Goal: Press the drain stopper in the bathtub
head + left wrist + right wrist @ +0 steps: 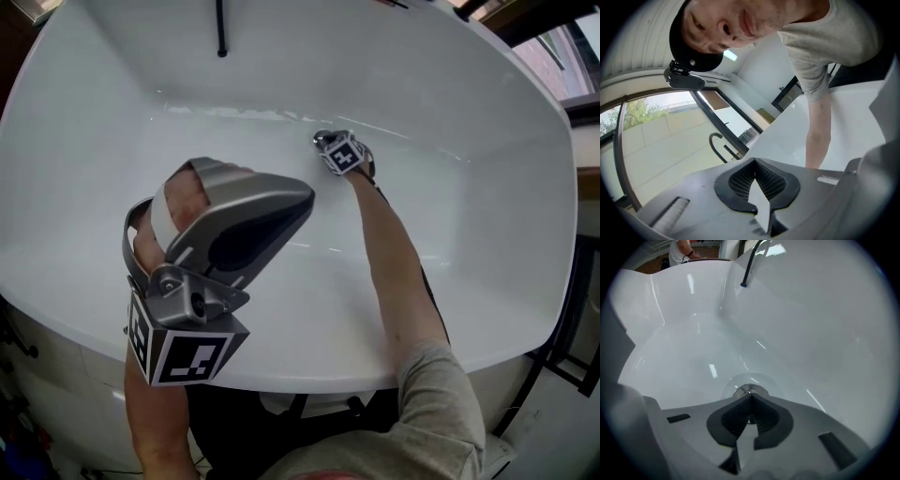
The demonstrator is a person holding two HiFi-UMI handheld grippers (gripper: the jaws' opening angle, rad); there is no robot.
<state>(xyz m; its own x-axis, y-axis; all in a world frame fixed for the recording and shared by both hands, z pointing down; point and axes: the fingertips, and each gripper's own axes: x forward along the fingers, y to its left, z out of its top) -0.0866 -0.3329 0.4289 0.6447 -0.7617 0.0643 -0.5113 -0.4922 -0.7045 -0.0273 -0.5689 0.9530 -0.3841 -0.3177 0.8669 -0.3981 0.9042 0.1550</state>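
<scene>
The chrome drain stopper (749,390) sits in a shallow round dip in the floor of the white bathtub (469,234). My right gripper (750,398) is shut and empty, its tips right at the stopper's near edge; whether they touch it is unclear. From the head view that gripper (330,146) reaches down to the tub floor, and only a chrome sliver of the stopper (321,138) shows past it. My left gripper (305,195) is held high over the tub's near rim, apart from the stopper. Its jaws (755,162) are shut on nothing and point up toward a person.
A black faucet spout (221,28) hangs over the tub's far side, also seen as a thin black spout (749,266) in the right gripper view. The tub's near rim (309,375) runs under my left arm. A dark metal frame (572,328) stands at the right.
</scene>
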